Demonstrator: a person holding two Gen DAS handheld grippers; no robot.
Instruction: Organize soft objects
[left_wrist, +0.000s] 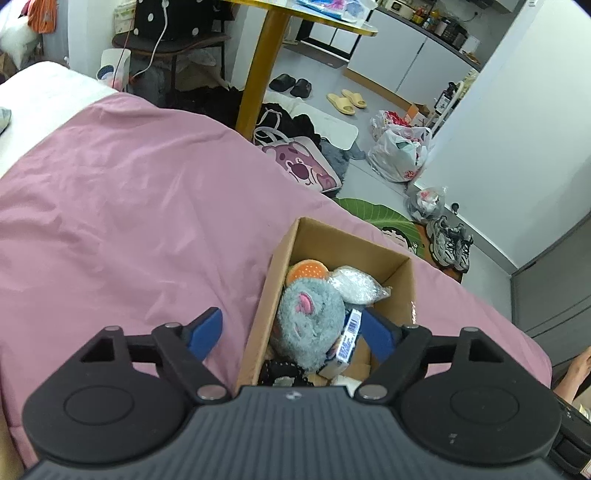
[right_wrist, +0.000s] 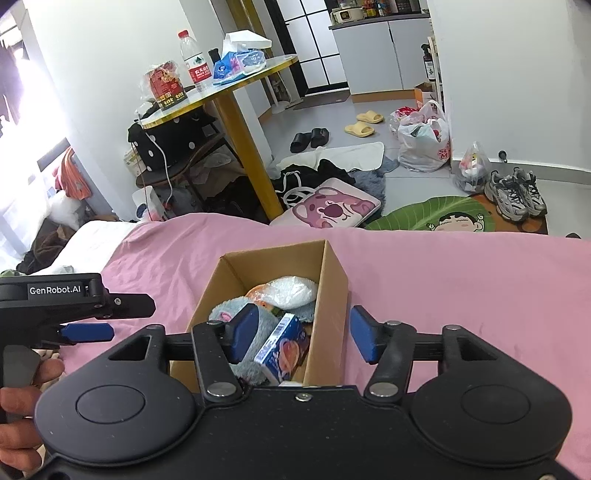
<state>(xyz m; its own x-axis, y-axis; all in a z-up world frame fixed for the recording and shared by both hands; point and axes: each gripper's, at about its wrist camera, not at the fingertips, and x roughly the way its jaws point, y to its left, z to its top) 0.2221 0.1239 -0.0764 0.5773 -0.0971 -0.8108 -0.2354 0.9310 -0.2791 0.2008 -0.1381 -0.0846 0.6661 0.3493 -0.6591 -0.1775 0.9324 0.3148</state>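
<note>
**Soft objects gathered in the box, both grippers empty above it**

Soft objects sit packed in a cardboard box (left_wrist: 334, 295) that stands on the pink bedspread (left_wrist: 129, 221), near the bed's floor-side edge. The box is upright and open-topped, probably so things can be dropped in from above.

Left gripper (left_wrist: 295, 332): jaws spread wide, nothing between them. Its left finger hangs over bare bedspread, its right finger over the box interior (it straddles the near-left box wall). In the right wrist view the same tool shows from the side at far left, a hand (right_wrist: 26, 391) around its handle.

Box contents, left to right: a grey plush toy (left_wrist: 310, 321) fills the near half, an orange-and-white round plush (left_wrist: 308, 269) lies behind it, then a clear bag of white filling (left_wrist: 356, 284) against the far wall. A small blue carton (left_wrist: 349, 339) leans on the grey plush, tilted, likely just resting where it fell.

Right gripper (right_wrist: 301, 334): also released and empty, one finger over the box interior, the other outside the right wall.

Judgement: no loose soft items show on the bedspread, so the collecting looks largely done. Whether the carton belongs with soft things I cannot tell.
</note>
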